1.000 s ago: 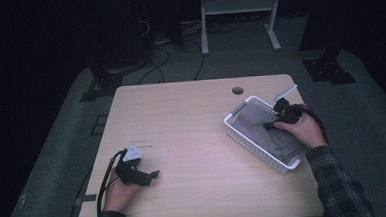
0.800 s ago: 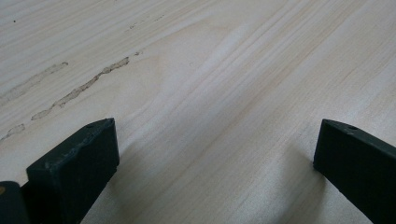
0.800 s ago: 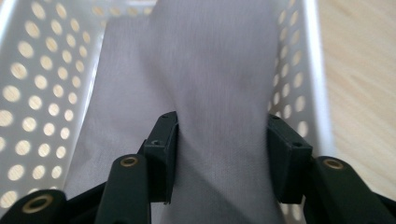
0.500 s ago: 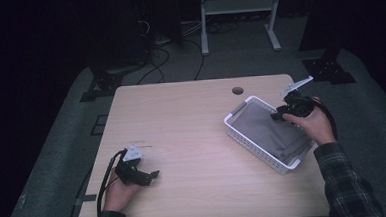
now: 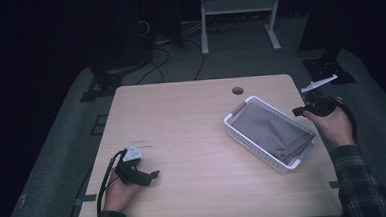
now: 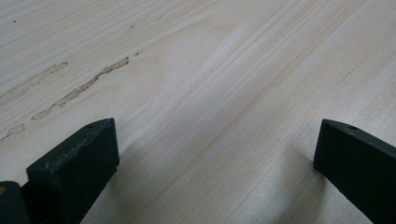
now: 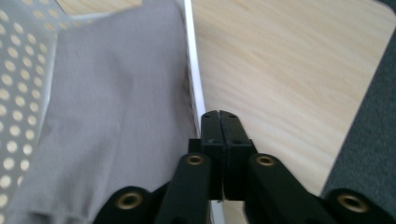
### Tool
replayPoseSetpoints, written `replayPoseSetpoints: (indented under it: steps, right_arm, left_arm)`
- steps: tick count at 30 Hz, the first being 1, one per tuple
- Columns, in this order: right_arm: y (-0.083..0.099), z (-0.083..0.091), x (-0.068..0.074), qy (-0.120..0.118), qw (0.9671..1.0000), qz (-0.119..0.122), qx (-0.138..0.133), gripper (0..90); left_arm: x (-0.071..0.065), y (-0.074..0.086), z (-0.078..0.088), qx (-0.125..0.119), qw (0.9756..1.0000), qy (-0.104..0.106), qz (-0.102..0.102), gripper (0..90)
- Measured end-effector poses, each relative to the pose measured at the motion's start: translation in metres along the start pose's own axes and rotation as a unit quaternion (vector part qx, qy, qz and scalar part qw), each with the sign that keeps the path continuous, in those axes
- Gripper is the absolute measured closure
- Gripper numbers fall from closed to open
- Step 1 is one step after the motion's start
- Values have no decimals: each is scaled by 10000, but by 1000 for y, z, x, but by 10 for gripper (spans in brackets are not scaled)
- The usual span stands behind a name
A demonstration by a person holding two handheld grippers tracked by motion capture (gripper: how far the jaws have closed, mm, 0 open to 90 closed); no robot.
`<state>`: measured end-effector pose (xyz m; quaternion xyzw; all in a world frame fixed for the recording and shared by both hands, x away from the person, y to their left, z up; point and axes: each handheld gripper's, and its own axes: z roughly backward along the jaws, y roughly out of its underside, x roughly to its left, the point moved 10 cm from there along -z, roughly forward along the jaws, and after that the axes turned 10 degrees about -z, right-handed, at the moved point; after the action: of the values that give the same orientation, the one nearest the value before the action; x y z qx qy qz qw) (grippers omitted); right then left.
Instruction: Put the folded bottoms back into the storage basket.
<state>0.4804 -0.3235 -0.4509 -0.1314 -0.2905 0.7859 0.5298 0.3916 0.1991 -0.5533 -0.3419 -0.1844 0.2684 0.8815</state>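
Lifted clear of the white basket (image 5: 263, 150), the right gripper (image 5: 301, 112) now hangs beside its rim, jaws pressed together, empty. Grey cloth (image 7: 107, 116) lies left of them. Left gripper (image 5: 152, 175) stays put, jaws wide.

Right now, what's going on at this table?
A person sits at a wooden table with a gripper in each hand. The right gripper, jaws shut and empty, is held up beside the white basket, which has a grey cloth lying in it. The left gripper rests open on bare tabletop near the person.
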Motion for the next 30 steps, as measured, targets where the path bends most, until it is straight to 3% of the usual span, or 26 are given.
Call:
replayPoseSetpoints:
  steps: [7,16,22,30]
  right_arm:
    - [16,2,-16,119,9997,-180,109,896]
    - [32,-4,-19,35,9993,-292,233,896]
    - [39,-5,-16,-70,9991,-287,294,896]
    - [45,-6,1,-249,9992,-161,281,896]
  left_arm:
    - [0,0,0,0,10000,0,2,0]
    - [0,0,0,1,10000,1,1,0]
    - [0,0,0,0,10000,0,1,0]
    - [0,0,0,9,10000,3,-1,0]
